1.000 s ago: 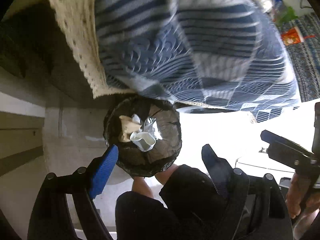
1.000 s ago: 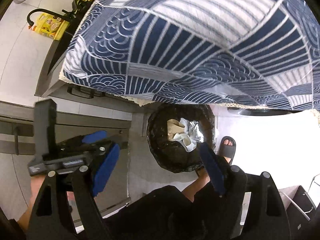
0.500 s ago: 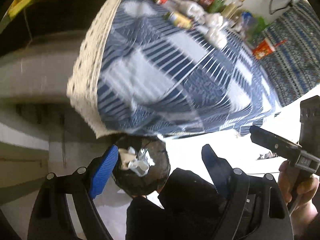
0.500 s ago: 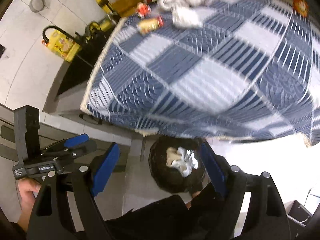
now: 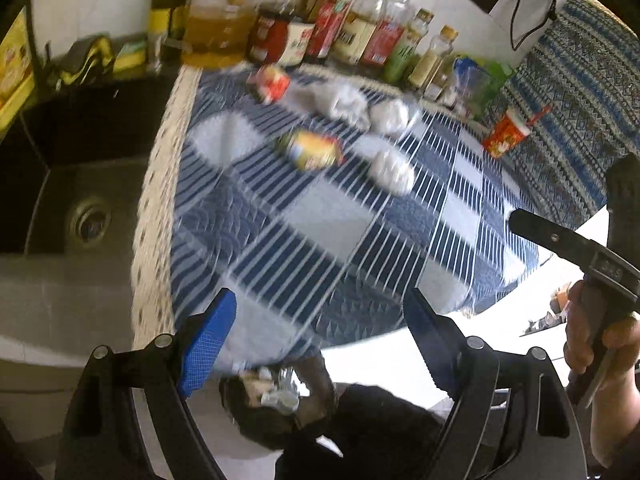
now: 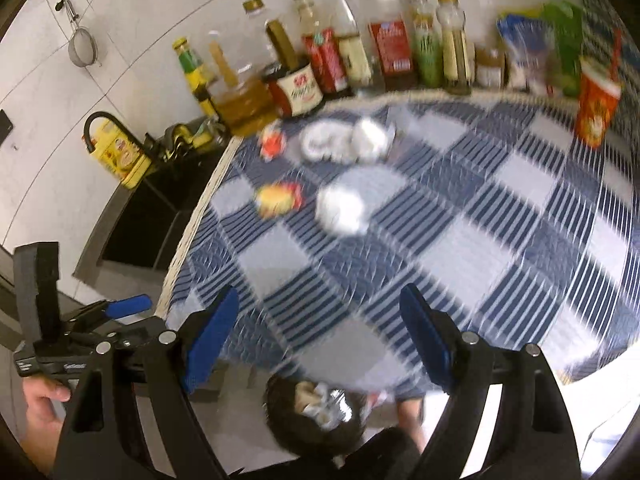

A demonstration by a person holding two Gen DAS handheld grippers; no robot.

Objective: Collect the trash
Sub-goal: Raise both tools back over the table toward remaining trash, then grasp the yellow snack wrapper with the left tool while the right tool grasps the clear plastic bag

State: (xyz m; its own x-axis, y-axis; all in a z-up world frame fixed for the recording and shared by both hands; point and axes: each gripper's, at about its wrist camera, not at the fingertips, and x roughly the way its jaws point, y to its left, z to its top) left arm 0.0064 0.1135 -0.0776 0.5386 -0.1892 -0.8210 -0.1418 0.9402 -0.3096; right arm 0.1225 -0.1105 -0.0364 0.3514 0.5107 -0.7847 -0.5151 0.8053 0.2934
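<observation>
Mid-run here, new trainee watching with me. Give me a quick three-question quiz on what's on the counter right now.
1. True or false: the left tool and the right tool are each gripping a piece of trash.
2. Multiple choice: where is the bin? A) on the tablecloth B) on the floor below the counter edge C) in the sink
3. Fill in: near the yellow-and-red wrapper lies a crumpled white ____.

Key: 1 false, both are open and empty; 2 B; 3 paper wad.

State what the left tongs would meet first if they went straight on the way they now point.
Probably the bare blue-and-white checked tablecloth, well short of the yellow crumpled wrapper; blur leaves depth unclear.
</observation>
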